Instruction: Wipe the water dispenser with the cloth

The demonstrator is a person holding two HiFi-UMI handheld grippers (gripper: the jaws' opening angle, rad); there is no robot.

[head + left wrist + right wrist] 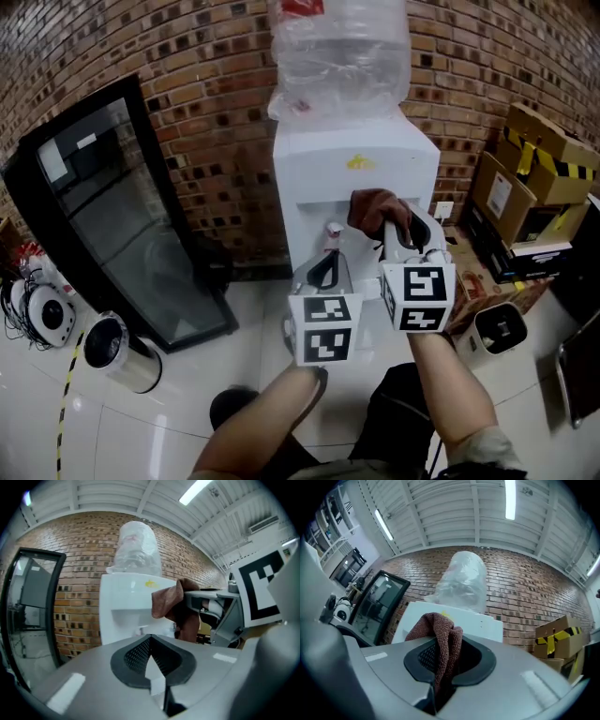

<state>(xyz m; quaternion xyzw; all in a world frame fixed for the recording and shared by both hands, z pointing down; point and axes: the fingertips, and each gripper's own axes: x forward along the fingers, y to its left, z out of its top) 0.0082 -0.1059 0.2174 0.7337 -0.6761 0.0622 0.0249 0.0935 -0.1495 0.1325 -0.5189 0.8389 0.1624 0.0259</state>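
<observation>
Right gripper [401,228]: we have the jaws clamped on the reddish-brown terry cloth [377,210]. A wad sticks out past the tips and the rest hangs down between the jaws.

Left gripper [325,269]: jaws together, nothing in them.

The white box-shaped water dispenser [356,169], with the clear plastic bottle [337,47] on top, stands against the brick wall [206,141], straight ahead of both grippers.

Key relation: the cloth wad sits at the dispenser's front face, by the upper right corner of the tap recess, so the panel lies directly beyond the right jaws. We can't tell whether the cloth touches the panel. The left gripper is lower, in front of the recess, and carries nothing.

We read this as the approach stage, with the wipe not started. The next move belongs to the right hand: press forward onto the panel, then stroke along it. The dispenser's long axis is vertical, so up-down passes cover most. The hanging cloth could snag on the taps.
</observation>
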